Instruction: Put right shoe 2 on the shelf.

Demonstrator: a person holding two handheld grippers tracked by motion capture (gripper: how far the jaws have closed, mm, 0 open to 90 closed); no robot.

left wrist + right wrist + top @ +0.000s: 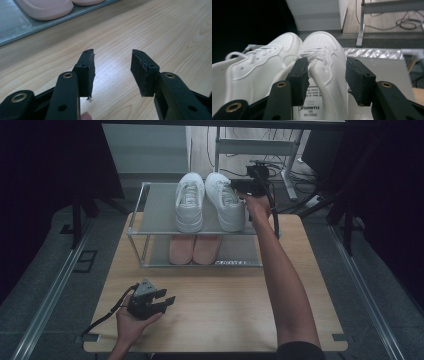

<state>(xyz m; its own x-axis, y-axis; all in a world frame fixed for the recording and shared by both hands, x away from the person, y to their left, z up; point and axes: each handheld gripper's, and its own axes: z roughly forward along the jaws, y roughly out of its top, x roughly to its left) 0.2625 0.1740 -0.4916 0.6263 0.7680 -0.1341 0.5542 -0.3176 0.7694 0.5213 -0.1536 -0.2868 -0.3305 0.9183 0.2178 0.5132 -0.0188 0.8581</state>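
a: where's the left gripper (167,301)?

b: low in the high view, about seven o'clock, cradled in an upturned left hand (131,324), jaws parted wide and pointing toward three o'clock, nothing between them.

a: and the right arm (284,280)?

b: stretched long toward twelve o'clock, forearm bare. the right gripper (327,75) sits at the far end, about one o'clock, jaws standing apart, pads not pressing.

Worktop (225,310) front left bare, passage open. Rack (137,227) top shelf taken by white sneakers (210,202); lower shelf blocked by pink shoes (194,249). Shelf ends free.
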